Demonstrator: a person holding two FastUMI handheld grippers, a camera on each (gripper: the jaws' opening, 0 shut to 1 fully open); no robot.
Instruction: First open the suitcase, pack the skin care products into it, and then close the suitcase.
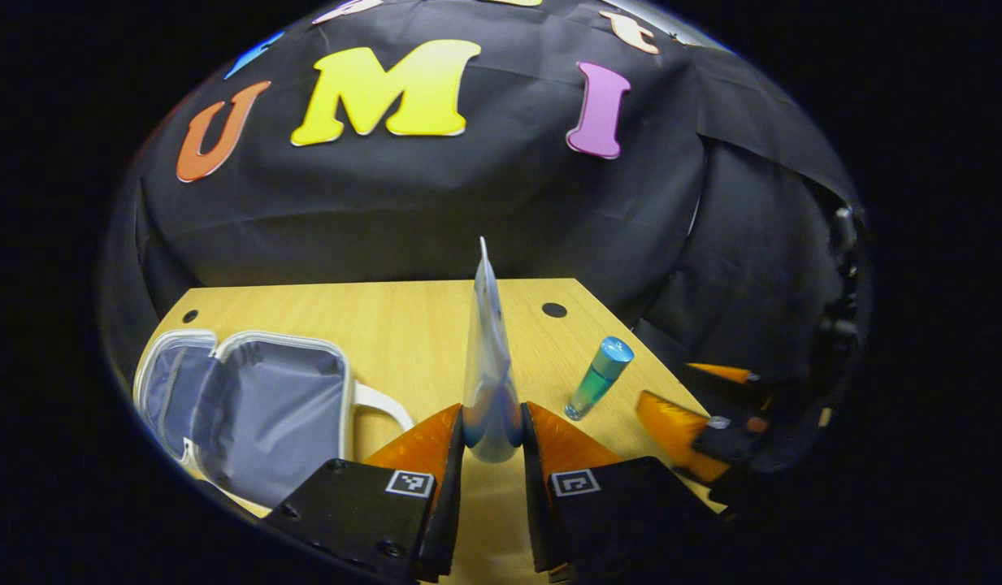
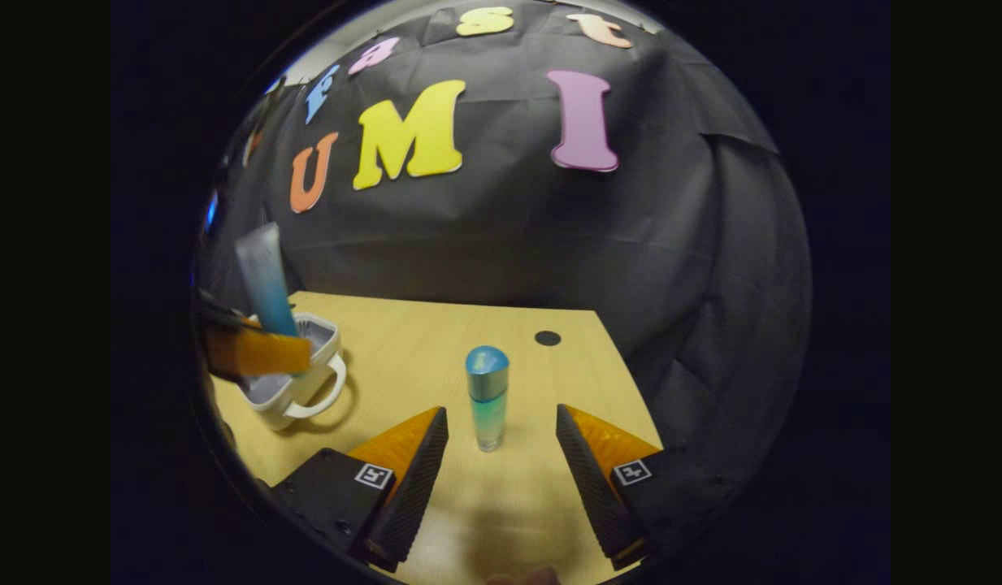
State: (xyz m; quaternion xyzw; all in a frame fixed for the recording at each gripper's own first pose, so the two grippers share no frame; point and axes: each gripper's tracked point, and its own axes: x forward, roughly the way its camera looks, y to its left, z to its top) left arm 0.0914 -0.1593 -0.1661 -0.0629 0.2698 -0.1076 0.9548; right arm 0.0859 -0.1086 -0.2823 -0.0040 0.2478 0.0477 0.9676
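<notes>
Your left gripper [image 1: 492, 439] is clamping both fingers on the lower end of a flat skin care tube [image 1: 488, 357], and the tube is standing edge-on to the camera, its long axis running straight up toward twelve o'clock. From that gripper, the open suitcase [image 1: 249, 406] is lying at about nine to ten o'clock on the desk [image 1: 403, 325], its grey lining showing, its handle [image 1: 383, 402] pointing back toward your fingers. That is the relation your coming move is turning on: the tube is needing to travel leftward and down, and I judge you will want to tip it over so its length is lying along the case rather than standing in it.

In the right gripper view, the tube [image 2: 265, 280] is being held just above the suitcase [image 2: 293, 374], though from this angle you cannot tell how far it is clearing the rim.

Your right gripper [image 2: 501, 435] is waiting with its fingers spread apart and holding nothing. The blue-capped bottle [image 2: 487, 398] is standing upright at twelve o'clock between the fingers, a little beyond their tips, untouched. So the right hand is the nearer one for the bottle, and the left hand is the nearer one for the suitcase.
</notes>
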